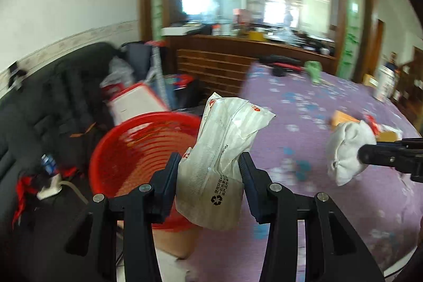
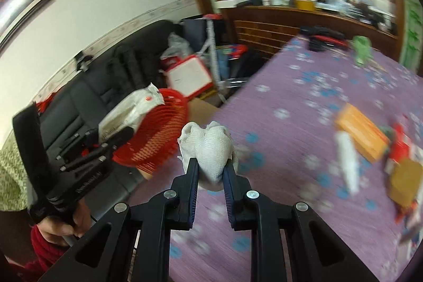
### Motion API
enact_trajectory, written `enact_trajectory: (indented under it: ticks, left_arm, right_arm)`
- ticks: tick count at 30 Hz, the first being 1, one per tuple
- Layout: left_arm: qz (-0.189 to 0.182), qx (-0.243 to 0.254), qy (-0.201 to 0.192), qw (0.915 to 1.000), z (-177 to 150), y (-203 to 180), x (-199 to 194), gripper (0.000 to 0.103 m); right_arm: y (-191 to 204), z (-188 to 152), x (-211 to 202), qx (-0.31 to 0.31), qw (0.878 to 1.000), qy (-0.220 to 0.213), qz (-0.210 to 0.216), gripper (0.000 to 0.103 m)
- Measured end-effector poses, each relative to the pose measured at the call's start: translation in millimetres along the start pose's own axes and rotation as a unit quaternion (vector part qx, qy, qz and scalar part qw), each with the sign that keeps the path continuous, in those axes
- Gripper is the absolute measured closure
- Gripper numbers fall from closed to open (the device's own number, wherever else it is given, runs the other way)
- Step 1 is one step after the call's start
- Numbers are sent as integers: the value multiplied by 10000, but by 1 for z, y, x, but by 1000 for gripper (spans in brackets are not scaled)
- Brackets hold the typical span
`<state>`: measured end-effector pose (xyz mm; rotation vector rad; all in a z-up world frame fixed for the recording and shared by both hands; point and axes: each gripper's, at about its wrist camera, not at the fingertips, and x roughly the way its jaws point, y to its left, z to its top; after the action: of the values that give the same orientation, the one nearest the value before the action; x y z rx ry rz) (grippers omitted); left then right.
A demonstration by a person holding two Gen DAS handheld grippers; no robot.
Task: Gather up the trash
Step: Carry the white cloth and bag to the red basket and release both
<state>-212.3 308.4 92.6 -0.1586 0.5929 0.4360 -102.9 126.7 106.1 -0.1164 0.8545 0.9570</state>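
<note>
My left gripper (image 1: pixel 210 163) is shut on a crumpled white paper wrapper (image 1: pixel 224 139) with red print and a recycling mark, held just right of and above the red plastic basket (image 1: pixel 132 149). The wrapper also shows in the right wrist view (image 2: pixel 132 110), over the basket (image 2: pixel 161 134). My right gripper (image 2: pixel 210 168) is shut on a wadded white tissue (image 2: pixel 208 147) above the purple tablecloth (image 2: pixel 290 149), right of the basket. The tissue also shows in the left wrist view (image 1: pixel 346 149).
On the purple cloth to the right lie an orange box (image 2: pixel 362 134), a white wrapper (image 2: pixel 349 163), red packets (image 2: pixel 401 147) and a brown box (image 2: pixel 404 181). A green object (image 2: pixel 362 49) sits at the far end. A black sofa (image 2: pixel 105 81) is left of the basket.
</note>
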Motion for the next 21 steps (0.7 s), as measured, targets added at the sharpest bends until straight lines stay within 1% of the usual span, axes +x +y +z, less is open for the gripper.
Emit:
enact_trajectory:
  ticks: [2, 7, 10, 11, 13, 14, 15, 17, 18, 20, 21]
  left_arm:
    - [124, -122, 43, 9998, -1, 18, 3, 59]
    - [457, -440, 182, 9978, -6, 56, 15, 59]
    - [504, -585, 263, 9967, -3, 69, 25, 59]
    - [503, -621, 259, 9965, -3, 73, 27, 59]
    - [506, -625, 253, 9964, 0, 76, 32, 58]
    - [492, -634, 255, 9965, 1, 76, 35, 58]
    - [464, -635, 254, 9966, 2, 77, 36, 55]
    - [422, -653, 204, 9968, 3, 76, 34, 49]
    - [417, -659, 179, 9968, 3, 76, 32, 46]
    - [327, -636, 103, 9974, 2, 71, 27, 45]
    - [269, -620, 64, 9977, 2, 68, 24, 44]
  right_arm:
    - [20, 14, 19, -100, 9998, 36, 183, 83]
    - [54, 38, 62, -243, 9990, 182, 321, 83]
    - [65, 50, 91, -224, 9987, 310, 349, 83]
    - [68, 53, 99, -233, 9986, 336, 348, 82]
    - [71, 58, 112, -209, 9985, 386, 342, 81]
    - [72, 61, 117, -178, 9985, 401, 327, 78]
    - [72, 63, 122, -143, 9985, 424, 326, 70]
    - [68, 63, 120, -77, 9984, 416, 384, 62]
    - [66, 62, 117, -62, 9985, 379, 380, 60]
    - [60, 62, 108, -23, 9989, 321, 349, 59]
    - [55, 60, 100, 30, 9990, 270, 348, 54]
